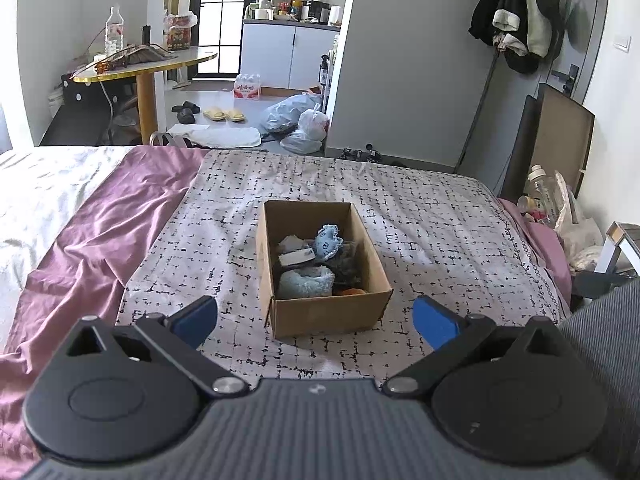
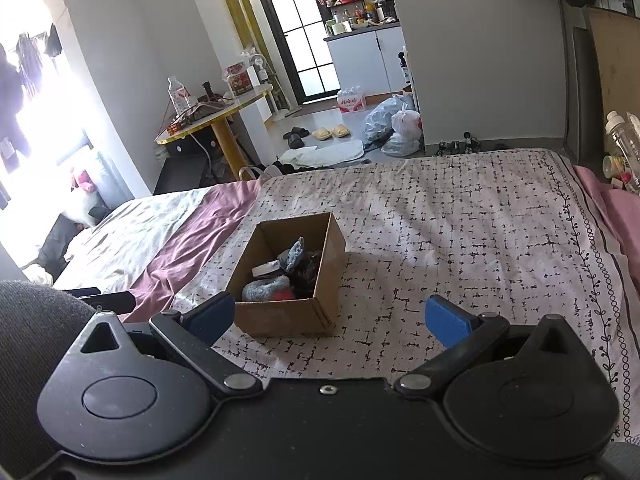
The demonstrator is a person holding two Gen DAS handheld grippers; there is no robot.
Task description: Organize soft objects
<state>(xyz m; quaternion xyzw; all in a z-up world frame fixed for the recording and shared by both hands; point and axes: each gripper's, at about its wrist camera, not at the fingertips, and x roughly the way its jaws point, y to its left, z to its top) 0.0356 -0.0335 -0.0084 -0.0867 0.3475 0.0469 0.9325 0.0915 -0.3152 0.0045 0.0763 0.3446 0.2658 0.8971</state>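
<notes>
The soft things already sit in the box [image 1: 320,308] on the bed [image 1: 432,216], nothing loose nearby, so the task looks finished; the left hand-held gripper [image 1: 316,320] and right hand-held gripper [image 2: 330,318] are both wide open and empty.

Daylight floods in from the arched window [image 2: 36,92], which is blown out to white glare in the right wrist view, leaving the bed [image 2: 460,220] evenly bright with only soft shadows. Both fisheye views bend walls and door frames near the edges and darken at the corners. Focus is reasonably sharp throughout.
</notes>
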